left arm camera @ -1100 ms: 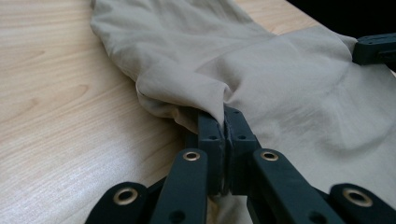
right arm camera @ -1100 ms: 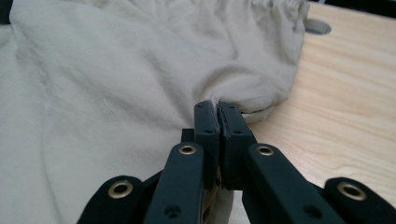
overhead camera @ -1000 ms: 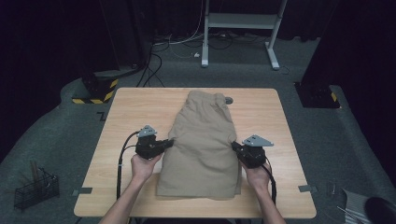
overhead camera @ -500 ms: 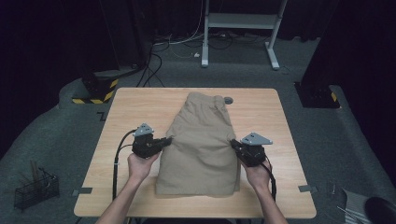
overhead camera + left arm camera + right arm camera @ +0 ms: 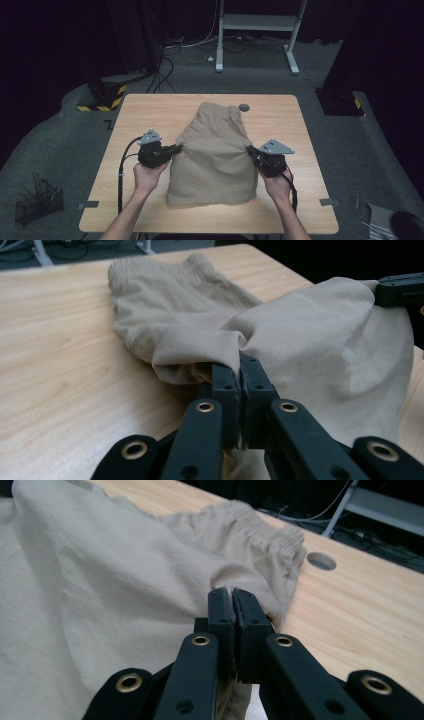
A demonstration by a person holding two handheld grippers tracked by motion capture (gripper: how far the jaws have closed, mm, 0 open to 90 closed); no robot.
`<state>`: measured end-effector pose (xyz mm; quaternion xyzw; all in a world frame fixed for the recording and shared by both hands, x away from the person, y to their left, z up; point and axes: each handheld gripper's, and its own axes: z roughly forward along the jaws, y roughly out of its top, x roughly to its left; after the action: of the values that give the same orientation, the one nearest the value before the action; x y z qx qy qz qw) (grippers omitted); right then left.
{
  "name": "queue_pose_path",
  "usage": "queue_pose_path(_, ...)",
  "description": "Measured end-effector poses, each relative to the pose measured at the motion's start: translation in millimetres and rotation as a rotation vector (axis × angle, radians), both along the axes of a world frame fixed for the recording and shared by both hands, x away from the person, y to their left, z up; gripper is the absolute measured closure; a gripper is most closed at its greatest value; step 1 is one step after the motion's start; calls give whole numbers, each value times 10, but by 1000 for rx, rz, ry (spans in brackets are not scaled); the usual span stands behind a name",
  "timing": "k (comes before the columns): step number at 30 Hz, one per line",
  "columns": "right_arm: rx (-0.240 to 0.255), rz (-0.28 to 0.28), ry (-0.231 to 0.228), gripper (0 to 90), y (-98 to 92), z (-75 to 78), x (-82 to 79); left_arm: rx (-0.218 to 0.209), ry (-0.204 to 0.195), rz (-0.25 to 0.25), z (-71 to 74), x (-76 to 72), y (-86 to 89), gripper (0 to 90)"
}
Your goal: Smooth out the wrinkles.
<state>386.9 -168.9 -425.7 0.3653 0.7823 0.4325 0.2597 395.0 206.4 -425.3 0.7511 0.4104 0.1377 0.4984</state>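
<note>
A pair of beige shorts [image 5: 215, 150] lies on the wooden table [image 5: 280, 120], its elastic waistband [image 5: 222, 109] at the far end. My left gripper [image 5: 177, 147] is shut on the shorts' left edge [image 5: 220, 347] and holds it a little off the table. My right gripper [image 5: 249, 148] is shut on the right edge [image 5: 240, 582]. The cloth between the two is raised and stretched. In the left gripper view the right gripper [image 5: 400, 290] shows at the far side of the cloth.
A round hole [image 5: 244, 107] in the tabletop sits by the waistband, seen also as the hole [image 5: 321, 561] in the right gripper view. A wire basket [image 5: 37, 202] stands on the floor at left. A white frame [image 5: 260, 22] and cables lie beyond the table.
Both grippers have moved forward along the table with the shorts' edges pinched, and the cloth between them has lifted and shifted toward the waistband.
</note>
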Motion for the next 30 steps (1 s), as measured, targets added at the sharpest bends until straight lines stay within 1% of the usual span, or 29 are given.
queue_pose_path(3,19,-11,-5,872,-18,35,13,2,-21,-4,72,2,-17,873)
queue_pose_path(9,11,-19,-29,871,-15,119,31,-6,-45,-2,167,-1,-26,873)
queue_pose_path(11,8,-17,-50,870,-16,147,19,-11,-48,-3,198,-21,-22,873)
queue_pose_path(12,1,-14,-74,870,-12,161,1,-12,-50,-4,218,-37,-14,873)
queue_pose_path(13,-8,-13,-86,870,-4,178,-20,-14,-54,-4,238,-62,-7,873)
queue_pose_path(15,-14,1,-88,870,6,216,-55,-24,-64,1,267,-120,11,873)
queue_pose_path(18,-9,20,-73,871,16,240,-79,-17,-63,2,283,-194,32,873)
queue_pose_path(21,-10,39,-54,871,36,242,-108,-20,-62,2,305,-295,70,873)
queue_pose_path(24,-19,64,-55,871,47,245,-204,-17,-67,-4,328,-400,90,874)
queue_pose_path(26,-24,76,-65,871,40,257,-307,-22,-74,-20,357,-505,94,873)
queue_pose_path(28,-16,84,-73,871,18,276,-439,-22,-88,-39,397,-648,89,873)
queue_pose_path(30,-16,94,-89,871,-16,307,-588,-35,-111,-55,433,-804,92,873)
